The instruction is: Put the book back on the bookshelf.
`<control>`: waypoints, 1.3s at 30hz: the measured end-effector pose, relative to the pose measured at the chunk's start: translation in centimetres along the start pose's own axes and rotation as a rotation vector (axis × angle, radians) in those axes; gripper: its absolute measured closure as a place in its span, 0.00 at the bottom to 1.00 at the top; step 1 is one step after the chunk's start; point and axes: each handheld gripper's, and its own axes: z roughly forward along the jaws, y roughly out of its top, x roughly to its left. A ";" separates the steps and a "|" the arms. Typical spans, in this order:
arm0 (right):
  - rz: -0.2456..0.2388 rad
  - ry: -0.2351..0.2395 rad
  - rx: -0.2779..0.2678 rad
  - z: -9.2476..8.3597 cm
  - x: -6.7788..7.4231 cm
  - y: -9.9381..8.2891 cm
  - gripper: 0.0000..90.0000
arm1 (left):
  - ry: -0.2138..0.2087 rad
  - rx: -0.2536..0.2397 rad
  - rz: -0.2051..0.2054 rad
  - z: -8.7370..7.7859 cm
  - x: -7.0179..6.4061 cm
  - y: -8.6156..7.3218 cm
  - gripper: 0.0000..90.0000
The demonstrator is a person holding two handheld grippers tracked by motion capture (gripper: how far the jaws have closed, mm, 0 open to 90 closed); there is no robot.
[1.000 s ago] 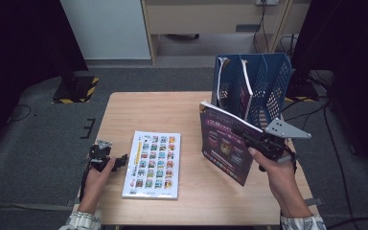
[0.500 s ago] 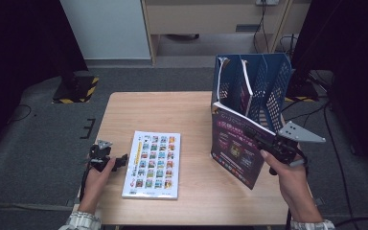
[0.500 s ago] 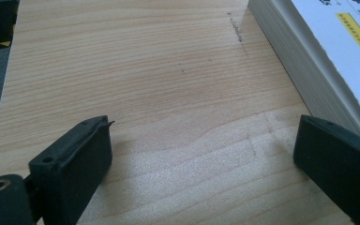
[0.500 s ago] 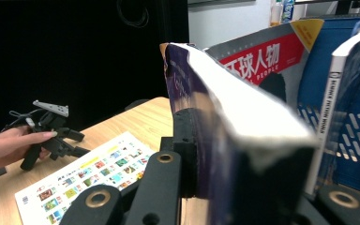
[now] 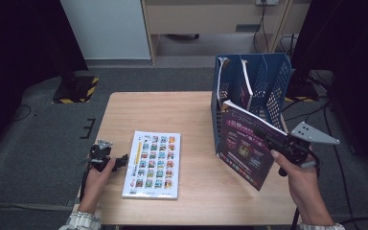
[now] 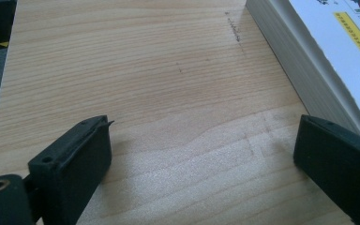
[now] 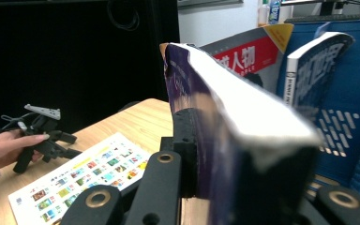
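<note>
The right gripper clamps a thick, glossy purple book, tilted against the blue perforated plastic rack. The left gripper, jaws wide, rests on the woodgrain counter beside a flat white book.

Right gripper view: purple book sits clamped between the jaws and hides the far jaw almost fully; its near end and page edge are blurred, cover print unreadable, bottom cut by the frame edge. Blue file rack behind it is cut at the right edge. High view: gripper's fingertips lost against the dark cover. Left gripper view: white book beside the right jaw runs off the top and right edges; cover pictures too cropped to make out.
</note>
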 end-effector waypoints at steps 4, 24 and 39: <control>0.009 -0.015 0.001 -0.6 -0.5 0.1 0.93 | 0.000 0.001 -0.001 0.0 0.0 0.0 0.04; 0.008 -0.054 0.005 -2.6 -1.7 0.9 0.93 | -0.001 0.002 0.002 0.0 -0.1 0.0 0.04; 0.024 -0.089 0.010 -4.4 -2.7 1.4 0.93 | -0.001 0.003 0.004 0.0 -0.1 0.0 0.04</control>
